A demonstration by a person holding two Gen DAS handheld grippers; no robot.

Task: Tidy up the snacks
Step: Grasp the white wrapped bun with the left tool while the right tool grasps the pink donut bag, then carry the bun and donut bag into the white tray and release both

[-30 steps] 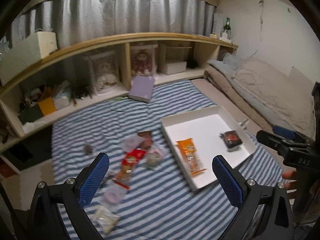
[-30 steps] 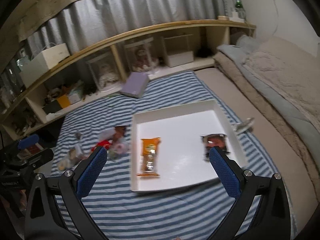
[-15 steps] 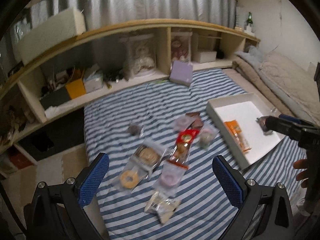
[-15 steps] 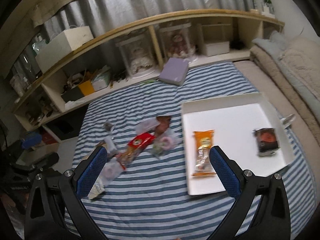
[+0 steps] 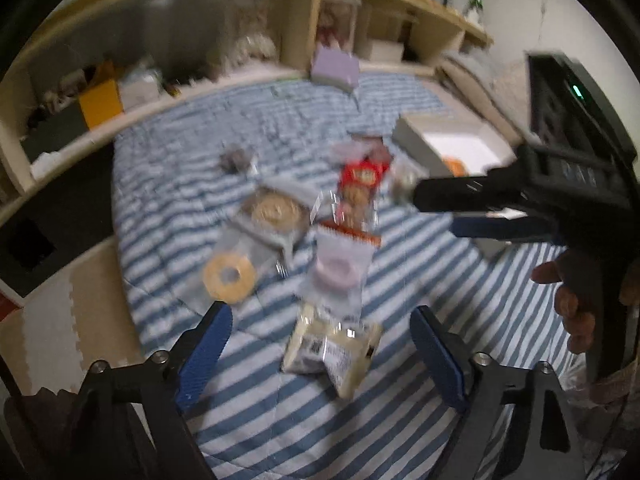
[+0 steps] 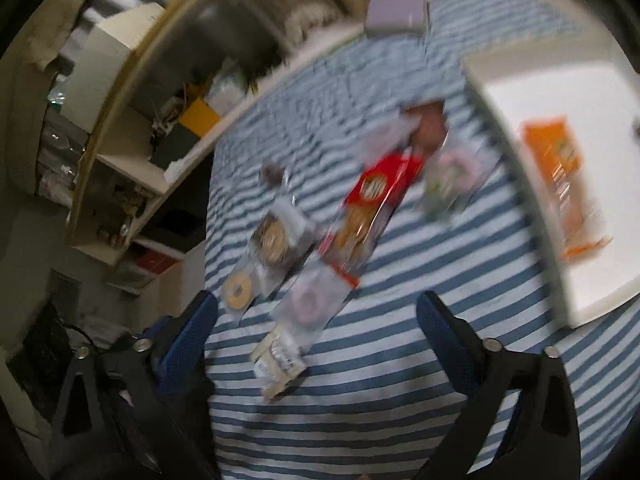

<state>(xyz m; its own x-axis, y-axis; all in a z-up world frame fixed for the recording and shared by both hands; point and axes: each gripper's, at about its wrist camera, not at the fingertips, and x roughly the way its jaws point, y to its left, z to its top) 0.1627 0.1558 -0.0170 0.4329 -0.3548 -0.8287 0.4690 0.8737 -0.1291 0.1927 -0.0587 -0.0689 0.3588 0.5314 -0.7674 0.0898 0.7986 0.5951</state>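
Hovering spread wide and empty, the left hand-held gripper (image 5: 320, 344) and right hand-held gripper (image 6: 316, 328) hang over snack packets (image 5: 332, 346) scattered mid-bed (image 5: 400, 280); the white tray (image 6: 520, 80) holds an orange packet (image 6: 564, 184).

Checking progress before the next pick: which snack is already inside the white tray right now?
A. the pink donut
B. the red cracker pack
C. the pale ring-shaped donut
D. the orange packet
D. The orange packet lies on the floor of the white tray, while the red cracker pack, the pale ring-shaped donut and the pink donut all lie on the striped blanket.
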